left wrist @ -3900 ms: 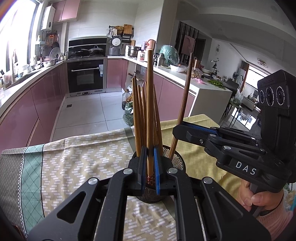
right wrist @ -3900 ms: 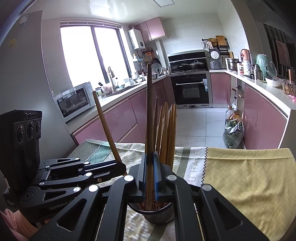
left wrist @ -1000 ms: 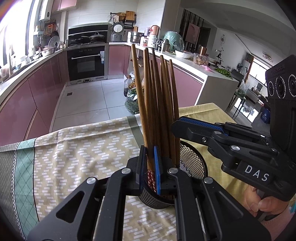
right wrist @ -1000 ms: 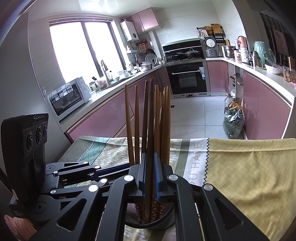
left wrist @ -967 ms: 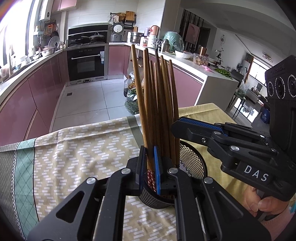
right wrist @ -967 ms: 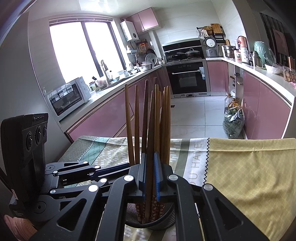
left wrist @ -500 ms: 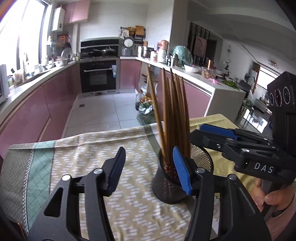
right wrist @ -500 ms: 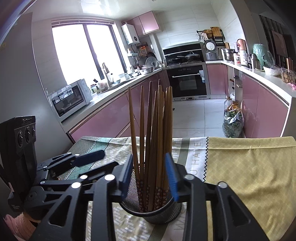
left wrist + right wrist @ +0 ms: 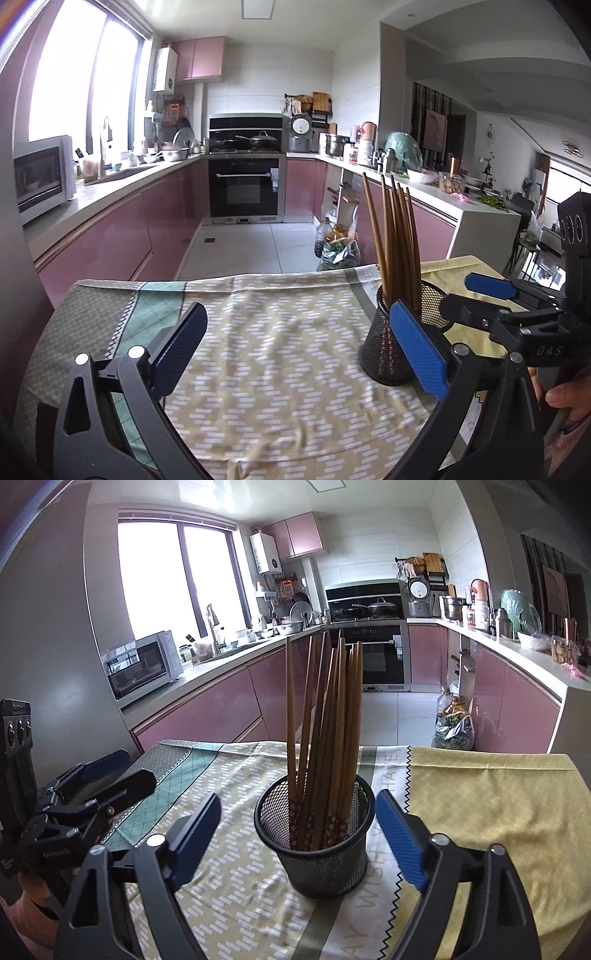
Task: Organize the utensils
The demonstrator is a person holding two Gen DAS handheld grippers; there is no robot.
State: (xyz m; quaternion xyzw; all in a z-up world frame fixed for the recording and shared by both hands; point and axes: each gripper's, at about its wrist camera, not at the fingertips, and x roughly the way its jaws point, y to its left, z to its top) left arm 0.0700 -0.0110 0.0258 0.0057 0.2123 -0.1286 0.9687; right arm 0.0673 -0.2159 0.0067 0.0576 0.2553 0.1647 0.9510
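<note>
Both pairs of jaws are spreading apart and grip nothing. On the right gripper (image 9: 297,829) the blue pads stand either side of the black mesh cup (image 9: 320,843) without touching it; the cup sits between them, just beyond the tips. On the left gripper (image 9: 295,343) the jaws are opening over bare cloth, with the cup (image 9: 400,332) just past its right finger (image 9: 417,349) and nothing between the pads.

Brown wooden chopsticks (image 9: 327,723) all stand in the cup, leaning in a loose bunch, patterned ends down. The cup rests upright on the surface, on a patterned tablecloth (image 9: 236,775), near where the brick-patterned panel meets the yellow one (image 9: 491,797). At the far right of the left view, a person's hand (image 9: 567,397) holds the right gripper's handle.
</note>
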